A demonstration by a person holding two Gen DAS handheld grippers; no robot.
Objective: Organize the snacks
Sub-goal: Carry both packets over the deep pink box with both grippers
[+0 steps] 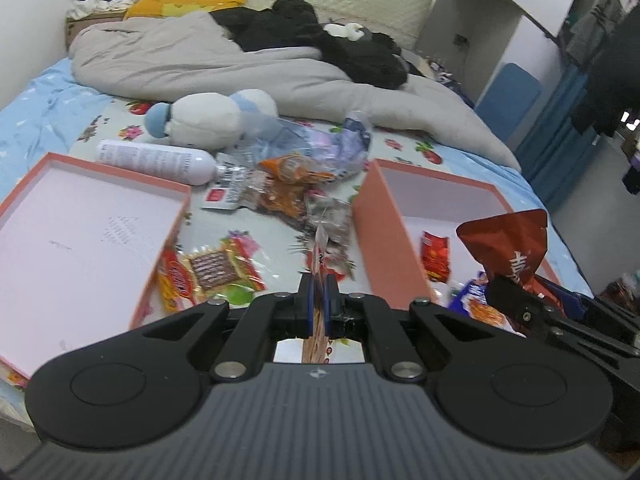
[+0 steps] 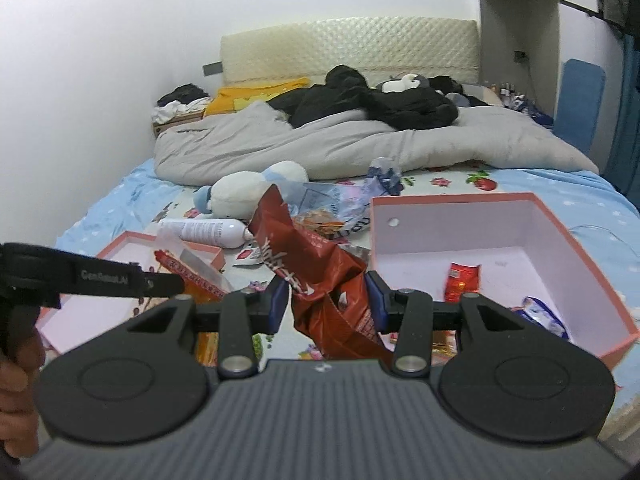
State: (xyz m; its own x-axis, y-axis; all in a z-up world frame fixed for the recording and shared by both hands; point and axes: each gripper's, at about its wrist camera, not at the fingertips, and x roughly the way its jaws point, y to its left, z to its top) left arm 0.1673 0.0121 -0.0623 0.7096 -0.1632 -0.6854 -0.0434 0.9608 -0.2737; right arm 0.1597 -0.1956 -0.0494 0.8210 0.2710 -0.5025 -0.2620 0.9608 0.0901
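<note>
In the left wrist view my left gripper (image 1: 319, 290) is shut on a thin orange snack packet (image 1: 320, 256), seen edge-on and lifted above the bed. My right gripper (image 2: 328, 300) is shut on a crumpled dark red snack bag (image 2: 308, 264), held up beside a deep pink box (image 2: 560, 248). That box holds a small red packet (image 2: 460, 280) and a blue-white packet (image 2: 544, 316). The red bag (image 1: 508, 244) also shows at the right of the left wrist view, over the deep box (image 1: 384, 236). A shallow pink lid (image 1: 80, 232) lies on the left.
Loose snacks (image 1: 296, 188) are piled between the boxes, with a yellow-red wafer packet (image 1: 208, 272) near the lid. Behind them lie a white bottle (image 1: 156, 160), a plush toy (image 1: 208, 116), clear plastic bags and a grey duvet (image 1: 200, 60). A hand (image 2: 16, 364) grips the left tool.
</note>
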